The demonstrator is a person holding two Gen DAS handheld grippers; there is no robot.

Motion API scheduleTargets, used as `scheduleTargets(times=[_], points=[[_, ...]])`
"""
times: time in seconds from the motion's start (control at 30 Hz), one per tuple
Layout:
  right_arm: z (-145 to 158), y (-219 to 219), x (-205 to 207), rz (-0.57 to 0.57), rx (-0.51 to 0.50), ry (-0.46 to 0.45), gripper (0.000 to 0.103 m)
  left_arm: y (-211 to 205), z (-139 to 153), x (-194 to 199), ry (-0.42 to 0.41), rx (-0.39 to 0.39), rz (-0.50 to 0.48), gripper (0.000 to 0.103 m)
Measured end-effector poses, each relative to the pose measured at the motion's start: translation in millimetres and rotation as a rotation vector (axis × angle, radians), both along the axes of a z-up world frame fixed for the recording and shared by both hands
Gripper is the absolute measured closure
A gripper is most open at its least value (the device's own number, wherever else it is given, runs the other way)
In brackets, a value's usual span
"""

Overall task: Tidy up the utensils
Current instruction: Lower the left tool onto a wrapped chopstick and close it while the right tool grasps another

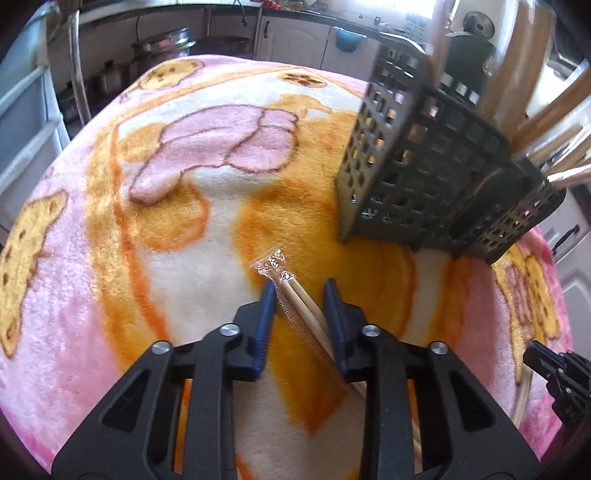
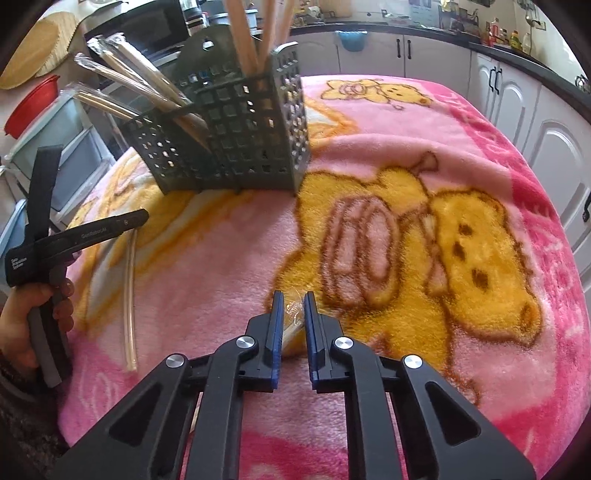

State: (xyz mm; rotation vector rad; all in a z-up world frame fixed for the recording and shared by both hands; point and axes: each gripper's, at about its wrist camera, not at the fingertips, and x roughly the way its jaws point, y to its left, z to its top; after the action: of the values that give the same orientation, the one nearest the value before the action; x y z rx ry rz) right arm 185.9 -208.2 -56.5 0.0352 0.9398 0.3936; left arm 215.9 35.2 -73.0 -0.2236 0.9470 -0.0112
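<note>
A plastic-wrapped pair of wooden chopsticks (image 1: 295, 295) lies on the pink and orange blanket, running diagonally between the fingers of my left gripper (image 1: 301, 291), which is open around it. The same pair shows under the left gripper in the right wrist view (image 2: 131, 295). My right gripper (image 2: 294, 300) has its jaws narrowly apart around another wrapped chopstick pair (image 2: 293, 317) on the blanket. A dark grey perforated utensil basket (image 1: 417, 162) stands at the back, also in the right wrist view (image 2: 236, 147), holding several wrapped chopsticks (image 2: 140, 83) and wooden utensils (image 2: 255, 33).
The blanket (image 2: 406, 155) covers the whole table. The left gripper and hand (image 2: 48, 251) are at the left in the right wrist view. White kitchen cabinets (image 2: 517, 96) and counters surround the table. A red bowl (image 2: 33, 99) sits at the far left.
</note>
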Motion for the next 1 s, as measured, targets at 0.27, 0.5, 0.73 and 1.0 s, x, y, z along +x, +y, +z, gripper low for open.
scheduleTargets(times=[0.27,0.5,0.73,1.0], points=[[20.0,8.0,-5.3,0.041,0.035,-0.06,0.093,28.0,-2.2,0.0,0.021,-0.101,-0.022,0.093],[32.2,12.7,-9.2,0.063,0.042,-0.096,0.093,52.3,-5.9,-11.1,0.031,-0.154,-0.055,0.097],[38.8,15.3,-9.4,0.075,0.058,-0.108,0.094,69.6,-3.0,-28.6,0.055,-0.25,-0.073,0.099],[49.1,20.8,-10.5,0.099,0.074,-0.142,0.095,84.0,9.5,-35.8,0.029,-0.29,-0.06,0.1]])
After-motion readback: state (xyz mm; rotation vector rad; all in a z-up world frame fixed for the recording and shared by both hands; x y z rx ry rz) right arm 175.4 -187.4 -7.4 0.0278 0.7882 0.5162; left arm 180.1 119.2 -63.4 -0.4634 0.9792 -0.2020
